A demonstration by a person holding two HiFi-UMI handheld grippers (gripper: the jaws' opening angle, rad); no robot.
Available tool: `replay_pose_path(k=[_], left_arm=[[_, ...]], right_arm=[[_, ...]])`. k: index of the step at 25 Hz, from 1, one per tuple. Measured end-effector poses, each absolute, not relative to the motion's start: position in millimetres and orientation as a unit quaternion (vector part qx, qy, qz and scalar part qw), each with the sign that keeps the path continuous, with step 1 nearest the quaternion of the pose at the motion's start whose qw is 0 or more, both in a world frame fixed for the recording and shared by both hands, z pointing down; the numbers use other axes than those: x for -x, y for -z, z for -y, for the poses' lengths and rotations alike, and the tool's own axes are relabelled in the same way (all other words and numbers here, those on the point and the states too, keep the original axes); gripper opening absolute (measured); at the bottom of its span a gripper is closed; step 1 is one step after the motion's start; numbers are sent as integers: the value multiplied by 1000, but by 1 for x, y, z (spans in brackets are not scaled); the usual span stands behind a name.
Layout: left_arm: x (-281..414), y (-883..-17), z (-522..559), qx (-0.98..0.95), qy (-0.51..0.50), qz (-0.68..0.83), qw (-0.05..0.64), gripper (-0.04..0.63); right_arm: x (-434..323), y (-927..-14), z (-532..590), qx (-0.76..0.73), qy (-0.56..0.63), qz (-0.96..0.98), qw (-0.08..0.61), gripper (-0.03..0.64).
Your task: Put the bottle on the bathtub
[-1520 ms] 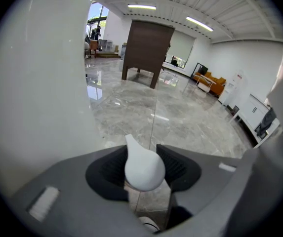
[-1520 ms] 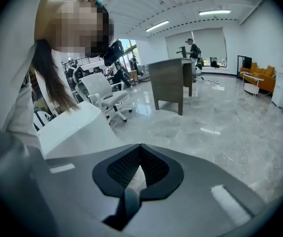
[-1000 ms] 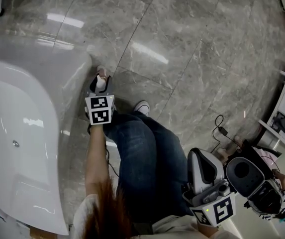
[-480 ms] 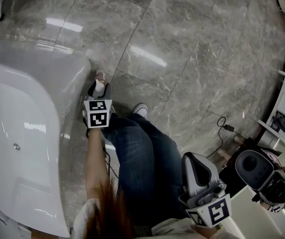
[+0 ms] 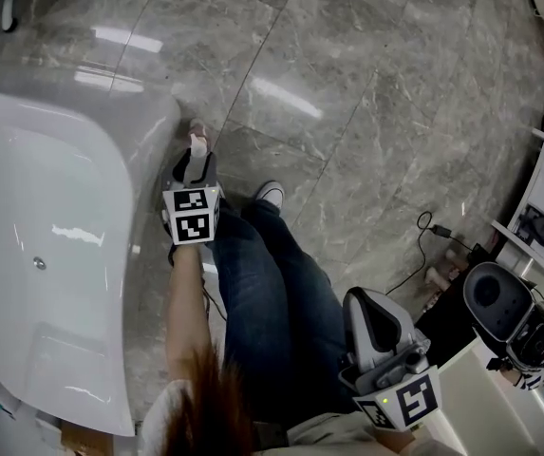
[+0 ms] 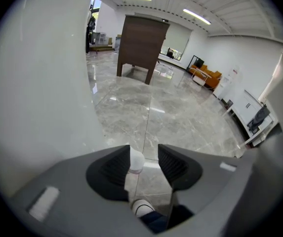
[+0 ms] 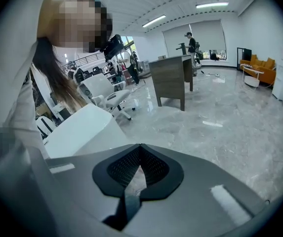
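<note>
The bottle (image 5: 196, 144) isn't on the bathtub (image 5: 148, 131) yet. In the head view it's poking out at 12 o'clock from the left tool (image 5: 195, 160), over the floor (image 5: 347, 112) just beside the tub's outer wall, with the tub filling the 9 o'clock side.

It looks like a small, slim plastic bottle, so probably light, smooth and easy to tip. I'd grab it around the body under the white top, since that rounded top looks like it'd squirt out of the pads.

The left gripper view adds something the head view doesn't. The left tool (image 6: 144, 152) has just been opening and its jaws are spread wide. The bottle's white top (image 6: 136, 161) sits against the 9 o'clock pad with a clear gap to the other pad, so it's not pinched. I honestly can't tell whether it's leaning on that pad or standing on the floor.

Only the head view shows how near the tub rim is. The right tool (image 5: 371, 304) hangs down at 5 o'clock, and its own view shows it (image 7: 139, 149) closed on nothing.
</note>
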State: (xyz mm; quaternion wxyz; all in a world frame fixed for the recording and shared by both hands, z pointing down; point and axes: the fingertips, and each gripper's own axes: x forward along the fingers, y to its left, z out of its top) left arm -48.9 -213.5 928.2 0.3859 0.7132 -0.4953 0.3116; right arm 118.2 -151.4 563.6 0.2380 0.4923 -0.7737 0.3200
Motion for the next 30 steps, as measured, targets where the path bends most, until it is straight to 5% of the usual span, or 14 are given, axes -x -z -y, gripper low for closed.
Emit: replay_pose_path(k=[11,22,30], left_arm=[[31,-829,208,-736,-288,475,386,214],[42,-761,239,-736,-264,510,358,66],[32,-700,248,-766,-240,499,327,49]], right_arm=[[-95,-495,149,-467,-349,784,214,-2],[-107,-471,169,-471,-331,791,206,-2],[-112,-441,179,-475,-300,803,198,-2]])
